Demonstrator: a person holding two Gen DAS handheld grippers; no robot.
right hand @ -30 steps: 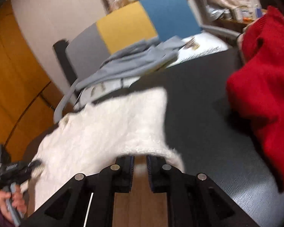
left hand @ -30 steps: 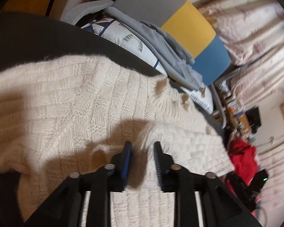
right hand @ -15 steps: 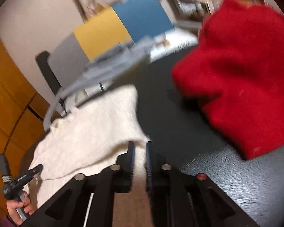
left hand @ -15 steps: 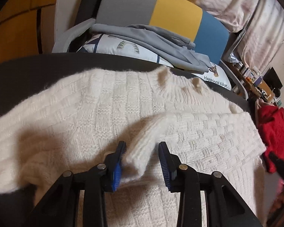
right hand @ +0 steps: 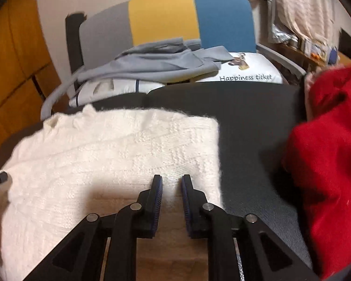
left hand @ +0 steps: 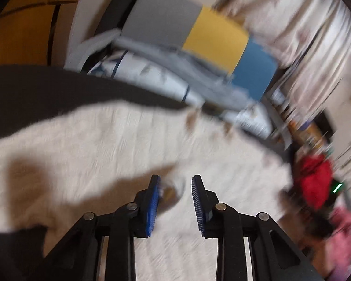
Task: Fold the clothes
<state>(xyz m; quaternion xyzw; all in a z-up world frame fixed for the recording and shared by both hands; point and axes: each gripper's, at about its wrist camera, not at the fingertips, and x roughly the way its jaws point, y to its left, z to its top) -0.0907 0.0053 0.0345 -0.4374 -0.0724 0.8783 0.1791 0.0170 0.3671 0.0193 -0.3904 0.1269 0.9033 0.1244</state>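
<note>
A dark table point(right hand: 250, 126) carries a cream sweater point(right hand: 110, 154) laid flat (knit in blocks); right of the sweater, apart from it, lies a red sweater point(right hand: 330, 164).

Your left gripper point(left hand: 175, 187) has let go of the sleeve and its jaws now stand apart, empty. Your right gripper point(right hand: 172, 187) has also released the cream sweater point(right hand: 110, 154), which now lies flat near the table's point(right hand: 245, 121) left edge.

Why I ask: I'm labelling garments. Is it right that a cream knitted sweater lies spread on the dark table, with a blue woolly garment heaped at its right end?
Not quite: the heaped woolly garment is red, not blue, as the right wrist view shows. The cream knitted sweater does lie spread on the dark table.
</note>
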